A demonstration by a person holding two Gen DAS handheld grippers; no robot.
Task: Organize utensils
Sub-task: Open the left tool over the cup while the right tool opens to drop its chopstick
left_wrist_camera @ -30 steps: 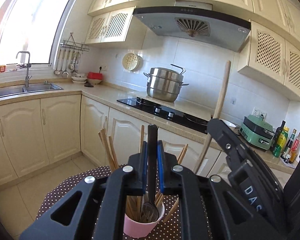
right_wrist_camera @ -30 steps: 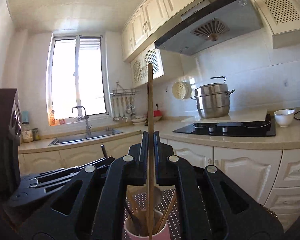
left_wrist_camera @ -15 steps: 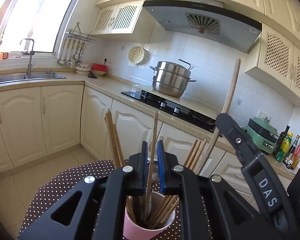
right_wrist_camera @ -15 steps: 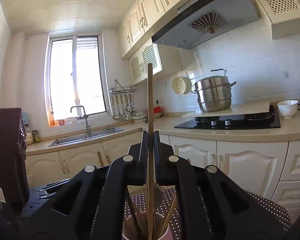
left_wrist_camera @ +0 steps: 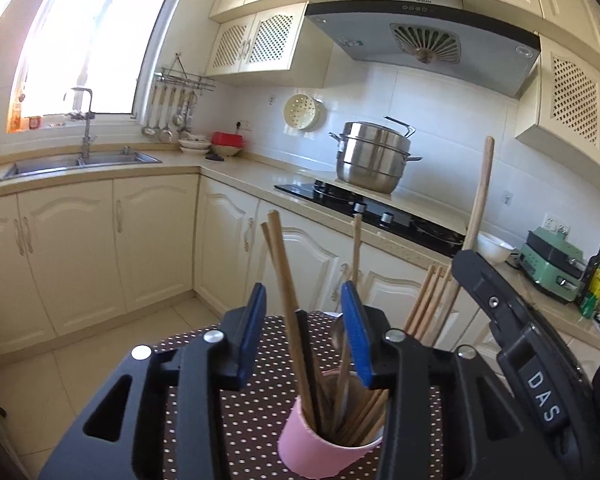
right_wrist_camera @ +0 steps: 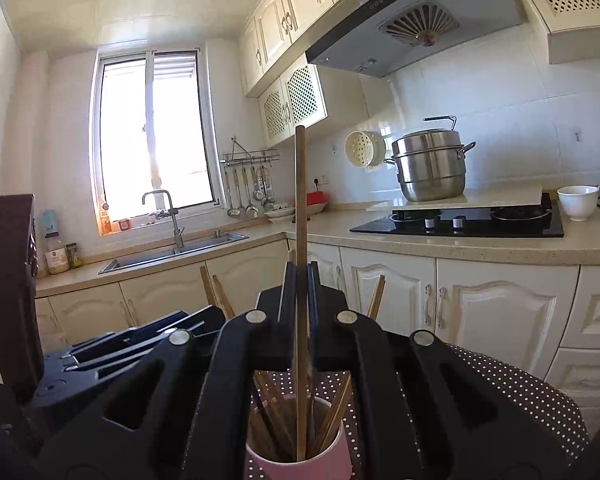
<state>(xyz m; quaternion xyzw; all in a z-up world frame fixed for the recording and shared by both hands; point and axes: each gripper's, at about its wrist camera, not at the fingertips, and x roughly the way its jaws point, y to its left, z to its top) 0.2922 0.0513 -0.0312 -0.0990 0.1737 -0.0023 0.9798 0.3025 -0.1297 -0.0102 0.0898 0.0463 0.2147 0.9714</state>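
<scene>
A: Obs. 1, the pink cup (left_wrist_camera: 324, 438). It stands upright on the polka-dot desk (left_wrist_camera: 256, 412), packed with wooden chopsticks (left_wrist_camera: 286, 292) that lean outward, plus a dark handle (left_wrist_camera: 306, 356) and a spoon's metal bowl; also in the right wrist view as the pink cup (right_wrist_camera: 300, 462).

B: Left gripper (left_wrist_camera: 304, 336)?

A: Its blue-padded fingers (left_wrist_camera: 252, 332) are opening. They stand well apart, just above the cup's rim. The dark handle and several chopsticks rise in the gap between the pads, but neither pad presses on any of them.

B: Right gripper (right_wrist_camera: 300, 276)?

A: Fingers together, clamped on a long wooden stick (right_wrist_camera: 300, 208). The stick runs upright through the pads; its top rises well above them, its lower end reaches down into the cup among the chopsticks.

B: Pose?

A: Left gripper tilts slightly downward over the cup. Right gripper points about level, directly above the cup; from the left wrist view its black body sits at right, with the stick (left_wrist_camera: 478, 196) slanting up out of it.

B: Surroundings?

A: Cream cabinets, a steel steamer pot (left_wrist_camera: 374, 158) on the black hob (left_wrist_camera: 368, 210), a sink (left_wrist_camera: 80, 160) under the window.
</scene>
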